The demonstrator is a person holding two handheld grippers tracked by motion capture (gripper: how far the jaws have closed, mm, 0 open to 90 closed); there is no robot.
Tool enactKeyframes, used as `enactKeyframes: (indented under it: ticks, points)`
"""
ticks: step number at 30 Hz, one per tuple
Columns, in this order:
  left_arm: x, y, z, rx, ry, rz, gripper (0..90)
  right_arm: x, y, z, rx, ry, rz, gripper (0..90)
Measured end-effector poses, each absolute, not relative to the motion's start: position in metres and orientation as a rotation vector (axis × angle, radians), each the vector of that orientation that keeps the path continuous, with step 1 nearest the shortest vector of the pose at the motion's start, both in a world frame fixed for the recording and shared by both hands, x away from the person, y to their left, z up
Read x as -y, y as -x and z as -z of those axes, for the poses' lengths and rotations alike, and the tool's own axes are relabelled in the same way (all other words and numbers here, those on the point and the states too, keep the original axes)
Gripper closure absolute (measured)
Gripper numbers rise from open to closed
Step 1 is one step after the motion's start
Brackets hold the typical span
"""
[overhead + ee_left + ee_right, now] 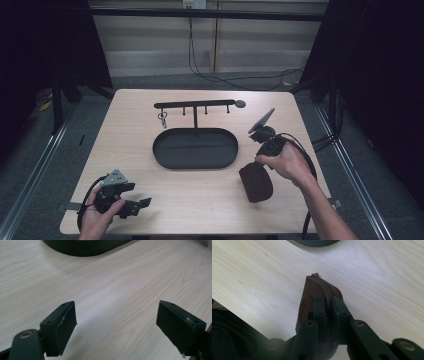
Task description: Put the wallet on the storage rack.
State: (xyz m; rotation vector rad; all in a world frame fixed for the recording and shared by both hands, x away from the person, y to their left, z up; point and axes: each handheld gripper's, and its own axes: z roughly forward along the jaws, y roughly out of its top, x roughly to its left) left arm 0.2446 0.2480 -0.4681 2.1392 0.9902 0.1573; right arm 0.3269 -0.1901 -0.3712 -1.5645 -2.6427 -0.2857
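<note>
- Right gripper [329,305]: jaws pressed together on a dark brown leather zip pouch [312,302], rounded, half-moon shape. Both black pads clamp the pouch's zippered edge, one on each side.
- Right gripper view: metal zipper teeth run along the pouch's curved top; small brass zip pull sits at the far tip. Pouch stands on edge, tilted, above the wood.
- High view: pouch [256,182] hangs below the right hand [287,162], at the near right part of the table, just right of the tray. Cannot tell whether its lower end touches the tabletop.
- Right gripper [261,161] in the high view points toward the near side; grey three-cornered plate sticks up at its far end; black cable trails along the forearm.
- Left gripper [116,323]: jaws wide apart, nothing between them, bare wood under them.
- High view: left gripper [137,205] sits low at the near left corner of the table, held by the left hand [97,215], jaws pointing right. Well apart from the pouch.
- Light wooden square table [130,150]: pale grain.
- Black oval metal tray [195,148] lies at the table's centre, between the two grippers and farther off.
- Black horizontal hook rail [195,105] on a thin post rises from the tray's far rim.
- Small metal key ring [162,118] hangs from a hook at the rail's left end.
- Tray edge shows at the top of both gripper views.
</note>
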Motion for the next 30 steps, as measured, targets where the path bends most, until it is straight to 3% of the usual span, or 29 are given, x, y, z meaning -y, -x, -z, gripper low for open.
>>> enactKeyframes:
  ticks: [30]
  points:
    - [-0.251, -0.246, 0.468, -0.992, -2.131, -0.151, 16.3, 0.178, -0.361, 0.345, 2.66, 1.636, 0.197, 82.8]
